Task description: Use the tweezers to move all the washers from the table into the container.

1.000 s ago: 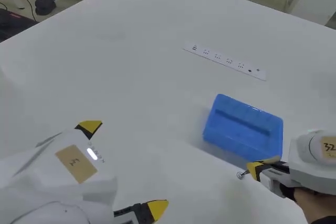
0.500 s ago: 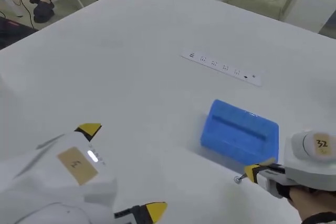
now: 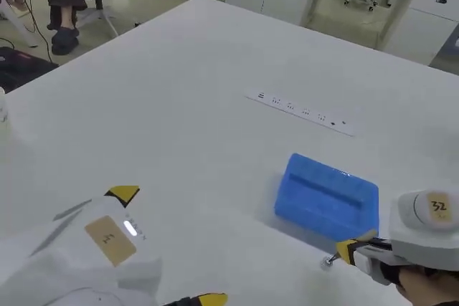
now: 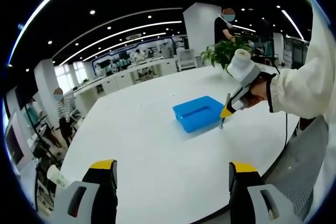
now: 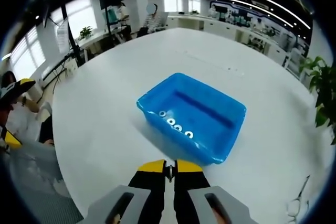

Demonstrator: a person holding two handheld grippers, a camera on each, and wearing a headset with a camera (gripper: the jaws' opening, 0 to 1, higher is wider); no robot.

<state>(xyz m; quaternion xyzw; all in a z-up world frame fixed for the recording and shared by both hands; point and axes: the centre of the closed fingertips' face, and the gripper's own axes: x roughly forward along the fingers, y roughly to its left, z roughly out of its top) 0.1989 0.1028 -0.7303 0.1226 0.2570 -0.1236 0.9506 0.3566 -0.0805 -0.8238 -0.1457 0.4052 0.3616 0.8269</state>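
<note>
While the left gripper (image 4: pixel 173 167) hovers with its yellow-tipped jaws spread wide above the white table (image 3: pixel 179 105), the right gripper (image 5: pixel 169 169) has its jaws pressed together on the tweezers (image 4: pixel 222 120). Their thin metal tips point down at the tabletop just beside the blue container (image 5: pixel 210 109). Whether the tips pinch anything is too small to tell. Three washers (image 5: pixel 176 126) lie in a row on the container's floor. A white power strip (image 3: pixel 301 112) lies farther back on the table.
</note>
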